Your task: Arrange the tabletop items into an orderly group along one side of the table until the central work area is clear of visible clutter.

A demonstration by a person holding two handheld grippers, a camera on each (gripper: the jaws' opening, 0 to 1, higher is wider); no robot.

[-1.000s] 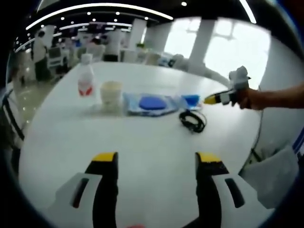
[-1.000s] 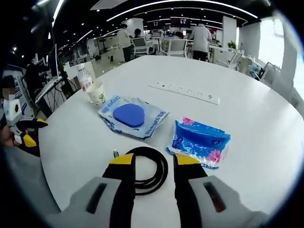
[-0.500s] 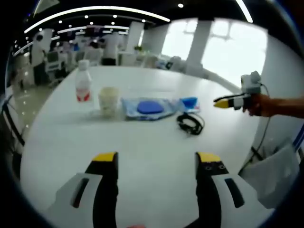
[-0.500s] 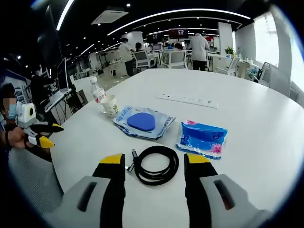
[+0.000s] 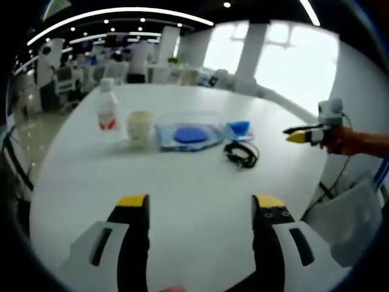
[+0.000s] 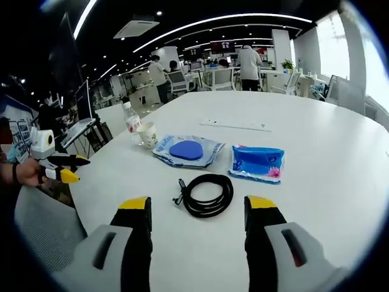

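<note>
Both grippers were spread and held nothing: the right gripper (image 6: 197, 210) hung just short of the coiled black cable (image 6: 207, 194), and the left gripper (image 5: 200, 210) hovered over bare table (image 5: 182, 182), well back from the row. The water bottle (image 6: 129, 121), paper cup (image 6: 146, 135), blue pouch (image 6: 188, 150) and tissue pack (image 6: 256, 163) lay in a loose line beyond the cable. I judged the cable the next pick; gripping across its bundled strands would lift it without uncoiling.

You had a white table (image 6: 340, 182) bearing a bottle (image 6: 129, 117), cup (image 6: 147, 135), blue pouch (image 6: 188, 150), tissue pack (image 6: 256, 163), coiled cable (image 6: 208, 194) and power strip (image 6: 236, 125).
</note>
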